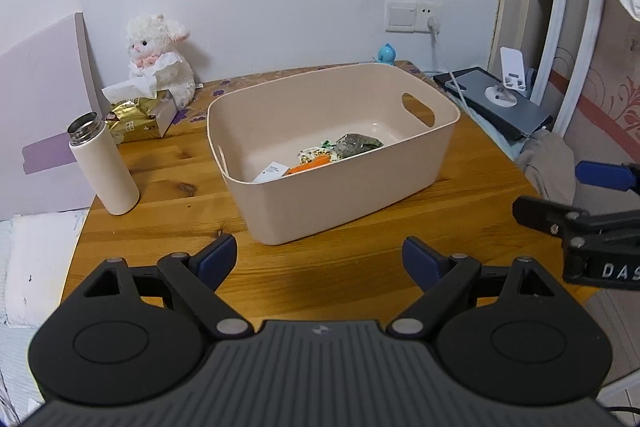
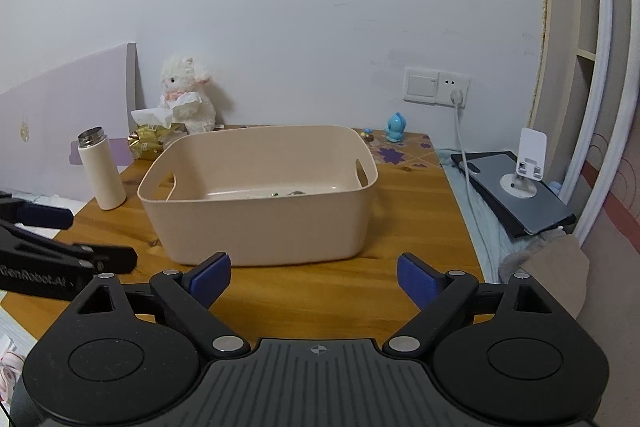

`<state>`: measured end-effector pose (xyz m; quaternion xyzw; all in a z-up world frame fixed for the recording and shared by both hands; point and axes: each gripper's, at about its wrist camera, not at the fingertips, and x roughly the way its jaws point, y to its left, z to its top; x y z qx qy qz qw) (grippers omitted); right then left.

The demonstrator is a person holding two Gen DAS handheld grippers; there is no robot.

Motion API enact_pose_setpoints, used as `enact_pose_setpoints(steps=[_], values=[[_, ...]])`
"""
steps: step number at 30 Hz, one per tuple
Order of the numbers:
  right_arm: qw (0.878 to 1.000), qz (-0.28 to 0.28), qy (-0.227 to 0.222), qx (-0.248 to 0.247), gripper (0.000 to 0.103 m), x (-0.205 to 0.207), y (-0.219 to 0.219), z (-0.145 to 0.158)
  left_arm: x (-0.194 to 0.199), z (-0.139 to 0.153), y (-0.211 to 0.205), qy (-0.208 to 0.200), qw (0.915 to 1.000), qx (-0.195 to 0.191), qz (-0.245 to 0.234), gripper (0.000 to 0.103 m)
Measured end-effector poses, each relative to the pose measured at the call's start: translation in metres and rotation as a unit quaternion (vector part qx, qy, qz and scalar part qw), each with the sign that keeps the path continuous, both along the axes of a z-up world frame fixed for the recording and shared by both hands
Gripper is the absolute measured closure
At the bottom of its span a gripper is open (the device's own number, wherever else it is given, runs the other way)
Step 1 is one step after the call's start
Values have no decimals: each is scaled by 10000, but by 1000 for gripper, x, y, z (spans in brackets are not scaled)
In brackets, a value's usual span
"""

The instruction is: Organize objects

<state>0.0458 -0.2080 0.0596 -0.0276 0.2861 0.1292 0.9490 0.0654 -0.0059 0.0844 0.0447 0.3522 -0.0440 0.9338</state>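
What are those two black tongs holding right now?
Nothing. The left tongs and right tongs both gape open above the wooden table, short of the beige plastic bin.

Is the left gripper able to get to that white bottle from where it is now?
Probably yes. The left gripper is open and empty, and the white bottle stands upright, apart from the bin, with bare table between them.

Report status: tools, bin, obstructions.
Left tool open, empty. Right tool open, empty. Beige bin on table, few small items inside. White bottle stands left of it; nothing blocking.
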Motion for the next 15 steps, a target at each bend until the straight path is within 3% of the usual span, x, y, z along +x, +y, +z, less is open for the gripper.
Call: enact_pose_setpoints(steps=[15], values=[[9998,136,-85,-70,7,-35,0,6,-43,11,7,-114,9998,-162,18,13]])
